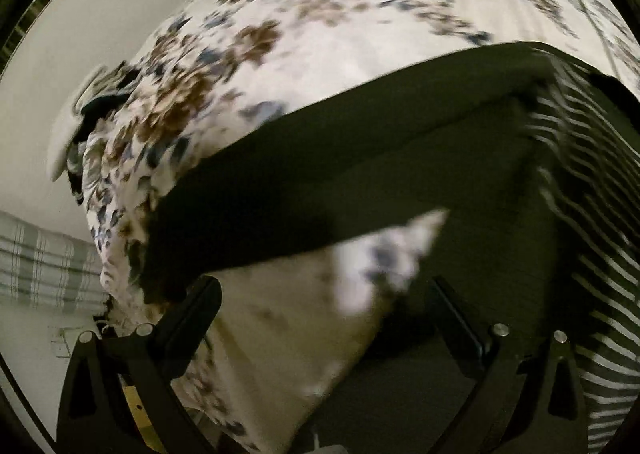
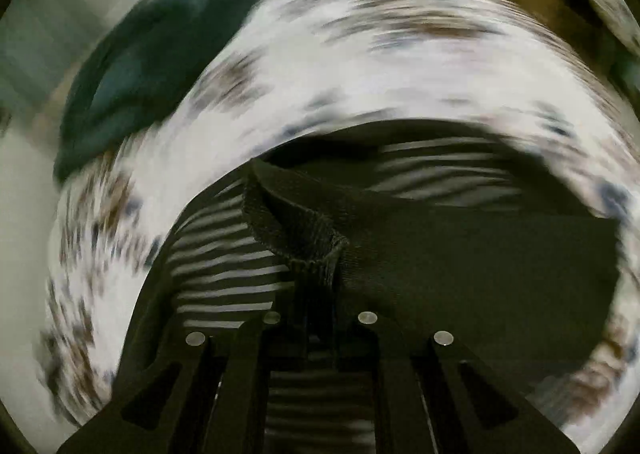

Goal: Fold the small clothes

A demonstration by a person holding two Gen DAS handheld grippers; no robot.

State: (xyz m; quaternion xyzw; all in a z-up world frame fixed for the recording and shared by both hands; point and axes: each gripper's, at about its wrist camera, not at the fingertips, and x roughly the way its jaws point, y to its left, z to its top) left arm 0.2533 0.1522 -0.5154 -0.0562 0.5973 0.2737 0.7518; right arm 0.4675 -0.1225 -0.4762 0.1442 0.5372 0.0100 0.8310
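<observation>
The bed (image 1: 344, 34) takes up most of both views, covered in a soft white sheet with brown and blue floral blotches, probably used because it's a big flat spot to fold on. A dark green garment (image 2: 132, 74) sits bunched at the far side, likely waiting its turn.

The garment (image 1: 360, 158) in play is dark, with a white-striped layer showing at one side. It's thin and floppy, and the ribbed neckline reads clearly in the right view.

The right tool (image 2: 320, 286) has its fingers squeezed together on that ribbed edge, I'd guess so it can drag the fabric over into a fold. Everything's smeared there, so it looks like it's swinging.

The left tool (image 1: 320, 294) is spread wide with nothing between the fingers, hanging just over the garment's near edge, maybe lining up for a corner.
</observation>
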